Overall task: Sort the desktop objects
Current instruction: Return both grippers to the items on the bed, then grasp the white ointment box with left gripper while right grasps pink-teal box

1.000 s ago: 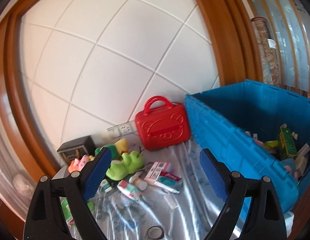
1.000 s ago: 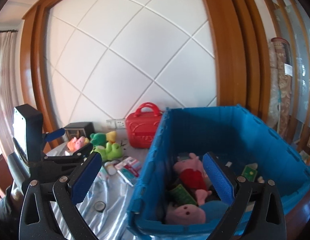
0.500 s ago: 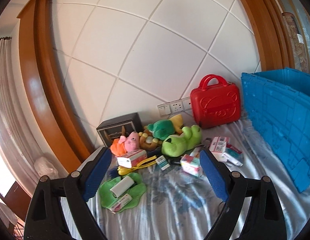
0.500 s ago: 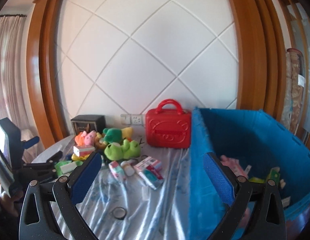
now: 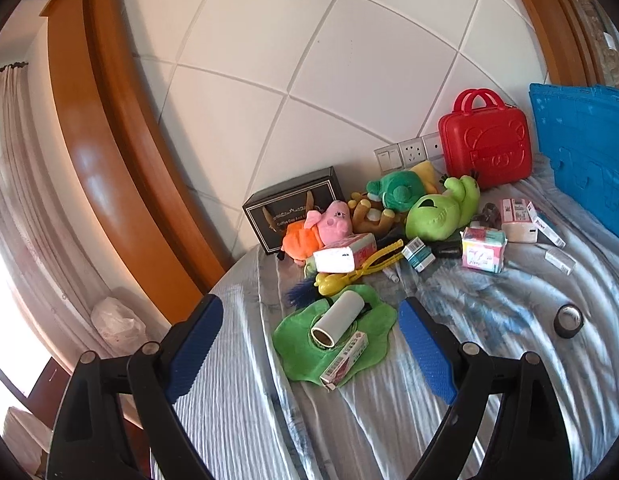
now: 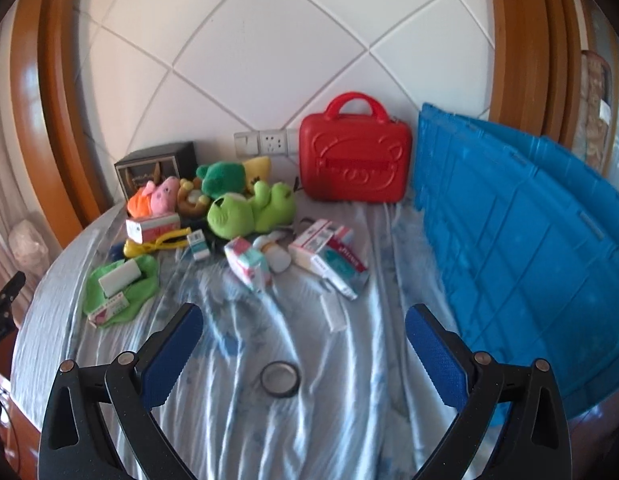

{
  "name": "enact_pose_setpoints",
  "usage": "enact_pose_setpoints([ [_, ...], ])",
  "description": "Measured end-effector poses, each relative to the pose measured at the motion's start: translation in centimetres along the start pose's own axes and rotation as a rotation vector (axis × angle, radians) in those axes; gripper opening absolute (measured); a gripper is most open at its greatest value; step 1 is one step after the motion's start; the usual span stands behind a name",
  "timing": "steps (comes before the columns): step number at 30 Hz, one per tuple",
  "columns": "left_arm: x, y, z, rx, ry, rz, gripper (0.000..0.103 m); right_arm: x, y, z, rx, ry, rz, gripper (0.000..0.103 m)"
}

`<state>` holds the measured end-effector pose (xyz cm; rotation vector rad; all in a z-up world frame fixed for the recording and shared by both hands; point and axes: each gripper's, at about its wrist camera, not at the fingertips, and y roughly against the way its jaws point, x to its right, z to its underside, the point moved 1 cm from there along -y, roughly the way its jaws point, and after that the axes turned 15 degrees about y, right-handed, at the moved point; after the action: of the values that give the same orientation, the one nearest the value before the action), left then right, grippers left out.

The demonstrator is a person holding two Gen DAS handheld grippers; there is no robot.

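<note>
left tongs (image 5: 309, 344) spread wide, holding nothing | right tongs (image 6: 303, 354) same, gaping empty | white roll (image 5: 338, 319) lying on floppy green cloth (image 5: 297, 344), pink-green carton (image 5: 344, 358) just beside it | desk (image 5: 489, 360) in wrinkly blue-white cover | blue crate (image 6: 529, 240) far right

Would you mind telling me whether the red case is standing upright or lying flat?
Upright: the red case stands on its base against the wall, handle on top.

no legible txt, black box (image 5: 295, 208) script blurred
</note>
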<state>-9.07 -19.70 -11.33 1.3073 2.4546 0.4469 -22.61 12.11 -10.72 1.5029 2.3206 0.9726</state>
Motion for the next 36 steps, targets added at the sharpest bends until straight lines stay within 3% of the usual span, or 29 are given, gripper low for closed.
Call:
enact_pose_setpoints([
  [12, -3.3, -4.7, 4.4, -0.126, 0.006, -0.046, 0.09, -1.1, -4.8, -0.6, -0.064, 0.059, -0.064, 0.103],
  [21, -1.1, -11.3, 5.6, -0.192, -0.1, 0.15, 0.09, -2.0, -9.5, -3.8, -0.061, 0.135, -0.119, 0.103],
  [29, -0.6, -17.7, 8.6, -0.323, -0.143, 0.278, 0.09, -3.2, -14.9, -5.4, -0.111, 0.143, -0.148, 0.103],
  [31, -0.6, -19.1, 9.3, -0.369, -0.138, 0.337, 0.086, -3.7, -16.5, -5.9, -0.127, 0.154, -0.154, 0.103],
  [33, -0.7, -20.5, 9.9, -0.418, -0.122, 0.398, 0.069, -4.2, -18.1, -6.4, -0.143, 0.166, -0.165, 0.103],
  [36, -0.9, -22.9, 11.0, -0.503, -0.112, 0.429, 0.057, -4.8, -20.3, -6.8, -0.161, 0.181, -0.182, 0.103],
])
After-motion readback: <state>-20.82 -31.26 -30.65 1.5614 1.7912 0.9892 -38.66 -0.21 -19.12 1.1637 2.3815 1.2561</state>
